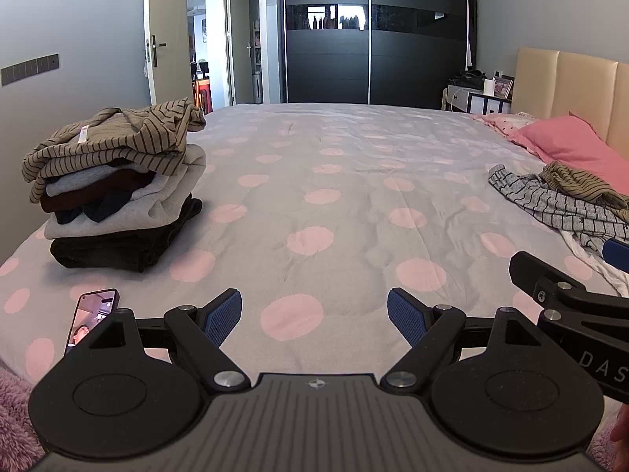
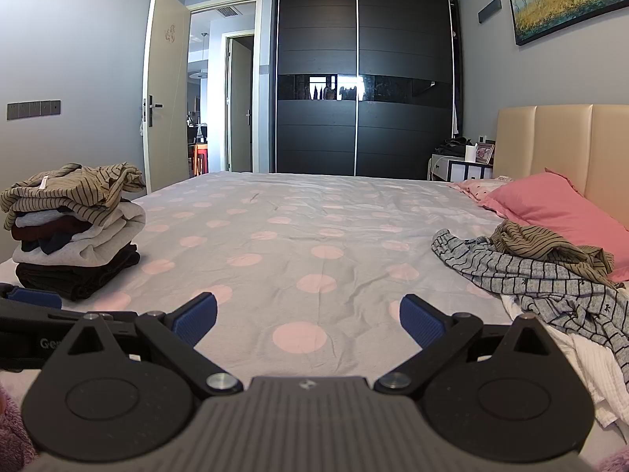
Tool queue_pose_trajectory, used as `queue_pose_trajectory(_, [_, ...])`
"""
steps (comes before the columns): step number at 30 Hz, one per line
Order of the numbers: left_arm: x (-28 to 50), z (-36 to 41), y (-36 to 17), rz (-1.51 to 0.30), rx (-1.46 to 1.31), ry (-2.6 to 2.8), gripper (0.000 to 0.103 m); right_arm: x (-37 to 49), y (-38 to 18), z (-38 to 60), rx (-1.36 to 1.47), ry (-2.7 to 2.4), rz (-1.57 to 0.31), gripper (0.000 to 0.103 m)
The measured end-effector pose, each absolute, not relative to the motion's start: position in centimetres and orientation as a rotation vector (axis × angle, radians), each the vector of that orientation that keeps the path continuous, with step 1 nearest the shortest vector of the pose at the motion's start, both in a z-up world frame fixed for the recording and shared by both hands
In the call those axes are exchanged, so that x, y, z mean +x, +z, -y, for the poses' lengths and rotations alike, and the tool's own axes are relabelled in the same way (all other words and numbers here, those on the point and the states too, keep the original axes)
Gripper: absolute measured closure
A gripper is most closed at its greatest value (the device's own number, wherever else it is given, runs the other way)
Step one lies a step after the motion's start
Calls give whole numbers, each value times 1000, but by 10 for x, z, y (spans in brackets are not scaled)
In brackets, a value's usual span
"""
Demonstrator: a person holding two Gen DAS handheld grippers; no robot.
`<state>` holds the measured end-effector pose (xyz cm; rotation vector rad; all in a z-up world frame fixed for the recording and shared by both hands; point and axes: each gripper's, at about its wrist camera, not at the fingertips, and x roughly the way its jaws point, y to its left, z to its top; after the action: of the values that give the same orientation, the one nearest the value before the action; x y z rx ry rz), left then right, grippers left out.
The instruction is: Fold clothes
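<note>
A stack of folded clothes [image 1: 118,192] sits on the left of the bed, topped by an olive striped garment; it also shows in the right wrist view [image 2: 74,232]. A loose pile of unfolded clothes [image 1: 570,204], grey checked, olive striped and white, lies on the right by the pink pillow, also in the right wrist view [image 2: 550,275]. My left gripper [image 1: 314,316] is open and empty over the near bedsheet. My right gripper [image 2: 308,316] is open and empty beside it, and part of it shows in the left wrist view [image 1: 570,299].
The bed [image 1: 334,181] has a grey sheet with pink dots. A phone [image 1: 92,318] lies near the front left edge. A pink pillow [image 2: 550,204] and beige headboard [image 2: 550,137] are at right. A dark wardrobe [image 2: 361,78] and an open door [image 2: 165,90] stand behind.
</note>
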<state>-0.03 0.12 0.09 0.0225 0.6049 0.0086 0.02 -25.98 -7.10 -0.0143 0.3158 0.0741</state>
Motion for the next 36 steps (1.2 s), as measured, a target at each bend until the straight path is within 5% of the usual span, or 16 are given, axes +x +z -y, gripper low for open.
queue_pose_trajectory(36, [-5, -2, 8, -558, -25, 10, 23, -4, -69, 263, 3, 67, -247, 3])
